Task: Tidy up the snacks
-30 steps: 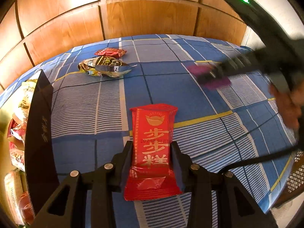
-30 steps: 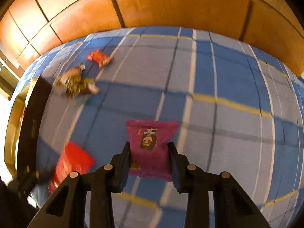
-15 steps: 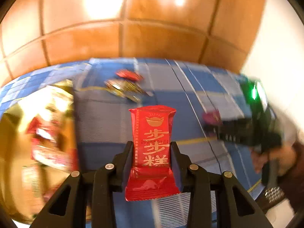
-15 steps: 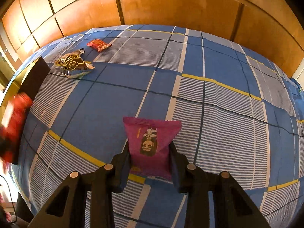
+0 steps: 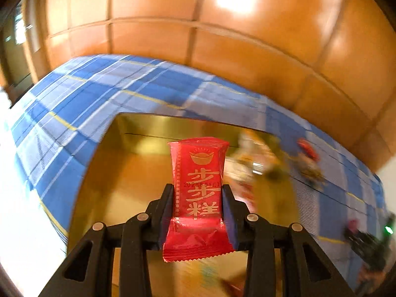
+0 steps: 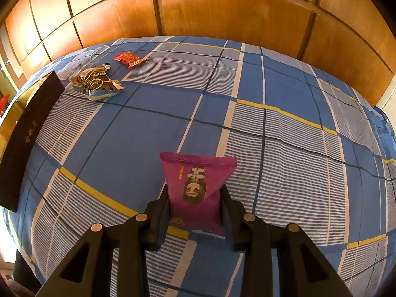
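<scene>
While the left gripper [image 5: 197, 205] clamps the red packet [image 5: 198, 195] upright, the gold box [image 5: 128, 173] lies directly below and ahead of it. Off to the right, the right gripper [image 6: 194, 205] pinches the purple packet [image 6: 196, 188] above the bed [image 6: 284, 148], farther from the box.

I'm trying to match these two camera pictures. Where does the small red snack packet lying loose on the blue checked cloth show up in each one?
Left wrist view: the small red packet is a blurred red patch at the right, on the cloth beyond the gold box.
Right wrist view: the same packet lies sharp at the upper left, near the cloth's far edge.
Shared landmark: the crinkled brown-and-gold wrapper beside it, a blurred smear in the left view.
</scene>
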The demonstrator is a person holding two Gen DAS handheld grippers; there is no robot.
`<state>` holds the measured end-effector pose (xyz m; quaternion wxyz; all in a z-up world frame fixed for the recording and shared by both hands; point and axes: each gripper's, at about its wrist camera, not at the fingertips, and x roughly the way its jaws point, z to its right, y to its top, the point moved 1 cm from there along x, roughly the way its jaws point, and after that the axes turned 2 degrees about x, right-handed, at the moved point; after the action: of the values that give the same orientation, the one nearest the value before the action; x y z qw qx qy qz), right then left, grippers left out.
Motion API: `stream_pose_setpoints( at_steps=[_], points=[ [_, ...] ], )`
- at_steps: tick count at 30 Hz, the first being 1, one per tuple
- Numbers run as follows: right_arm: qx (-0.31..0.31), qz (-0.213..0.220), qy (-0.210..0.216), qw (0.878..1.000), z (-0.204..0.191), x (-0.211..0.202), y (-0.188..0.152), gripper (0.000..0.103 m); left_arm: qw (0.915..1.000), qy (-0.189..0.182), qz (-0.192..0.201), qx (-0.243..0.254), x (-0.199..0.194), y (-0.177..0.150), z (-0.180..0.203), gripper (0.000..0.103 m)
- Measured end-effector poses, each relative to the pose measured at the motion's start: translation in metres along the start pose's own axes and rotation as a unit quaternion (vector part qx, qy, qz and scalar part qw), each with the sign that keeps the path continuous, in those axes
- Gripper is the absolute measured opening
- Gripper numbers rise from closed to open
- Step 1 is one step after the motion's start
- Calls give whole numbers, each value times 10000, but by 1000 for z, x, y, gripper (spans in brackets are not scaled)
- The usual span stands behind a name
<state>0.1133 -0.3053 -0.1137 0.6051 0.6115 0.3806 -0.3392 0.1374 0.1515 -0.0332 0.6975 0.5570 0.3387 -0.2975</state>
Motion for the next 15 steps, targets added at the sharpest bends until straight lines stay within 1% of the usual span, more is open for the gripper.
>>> stream_pose_setpoints(
  at_steps=[4,6,8,10,12,15],
  points=[
    [23,-2,-16,10000,0,0,0,36,9994,166,-260,-166,33,8,-20,38],
    [30,-18,-22,10000,-1,1,1,36,9991,240,-319,-172,48,13,-21,38],
    [40,-29,-28,10000,-1,1,1,36,9991,241,-351,-77,57,18,-17,38],
    [55,-30,-34,10000,-1,1,1,36,9990,296,-341,-39,68,22,-14,40],
    [69,-27,-42,10000,-1,1,1,36,9990,258,-367,-15,75,25,-11,40],
    [111,-6,-44,9999,-1,0,1,36,9989,226,-377,-149,74,23,-11,42]
  ],
)
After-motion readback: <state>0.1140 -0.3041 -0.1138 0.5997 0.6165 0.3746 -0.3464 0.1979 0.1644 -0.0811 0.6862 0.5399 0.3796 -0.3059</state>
